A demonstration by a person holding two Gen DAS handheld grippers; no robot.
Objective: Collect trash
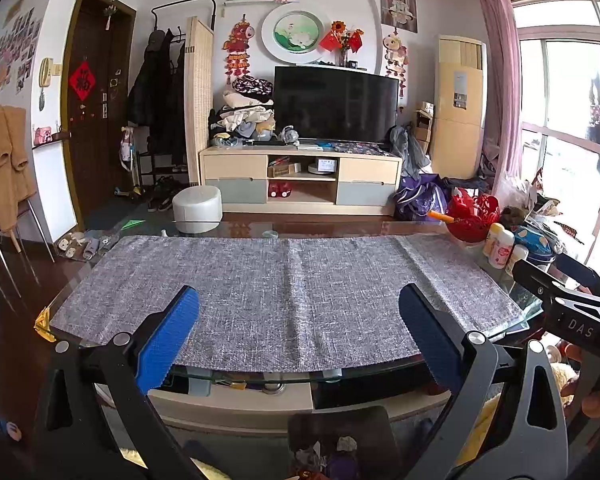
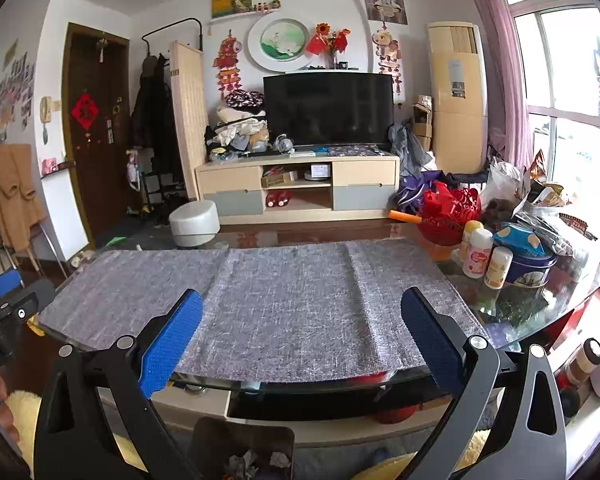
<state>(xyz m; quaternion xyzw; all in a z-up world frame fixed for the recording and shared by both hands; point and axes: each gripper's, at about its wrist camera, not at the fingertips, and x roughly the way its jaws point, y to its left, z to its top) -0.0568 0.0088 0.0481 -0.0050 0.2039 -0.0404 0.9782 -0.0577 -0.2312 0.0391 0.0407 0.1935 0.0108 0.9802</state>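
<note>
My left gripper (image 1: 299, 334) is spread wide, its blue-padded fingers (image 1: 168, 338) well apart and holding nothing, pointing level and forward. My right gripper (image 2: 302, 336) stands the same way, jaws wide and pads (image 2: 172, 342) bare. The two sit side by side, each showing at the edge of the other's view, with my fingertips visible behind the handles.

Both wrist views face grey mat (image 1: 284, 292), side by side
</note>
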